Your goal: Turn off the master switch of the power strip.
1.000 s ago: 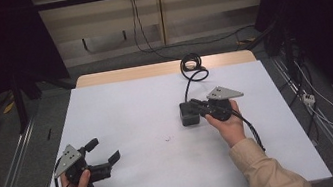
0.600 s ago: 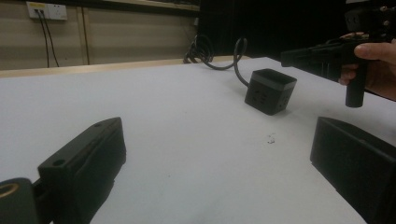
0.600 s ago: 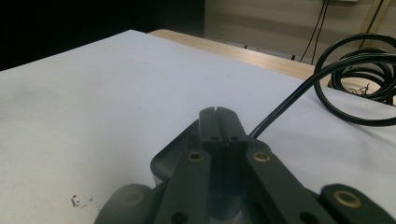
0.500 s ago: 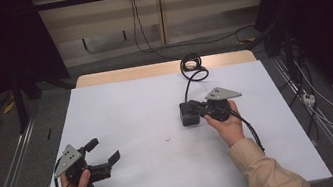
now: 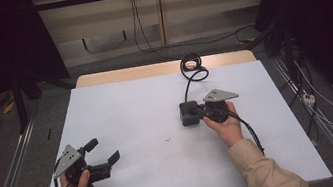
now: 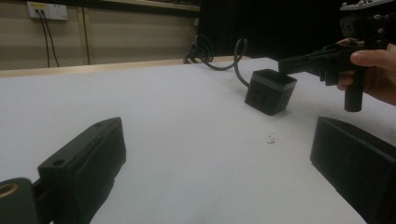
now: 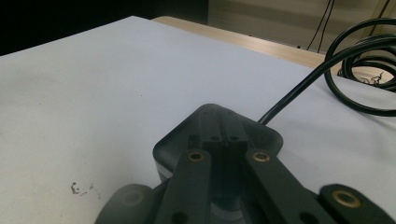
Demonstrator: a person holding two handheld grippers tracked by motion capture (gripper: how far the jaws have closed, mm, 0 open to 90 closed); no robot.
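On the white table (image 5: 135, 103), a black box with a cord (image 5: 188, 114) sits right of the middle. The right gripper (image 7: 223, 135) rests on top, jaws pressed together, maybe just touching it. The left gripper (image 5: 103, 151) waits spread, well apart. Nothing looks moved yet.

No text, label, brand, number or sign can be read anywhere. The black cube-shaped socket block (image 6: 271, 91) on the white table shows only slot openings on its faces, and the white wall outlet plate (image 6: 47, 10) carries no legible marking.
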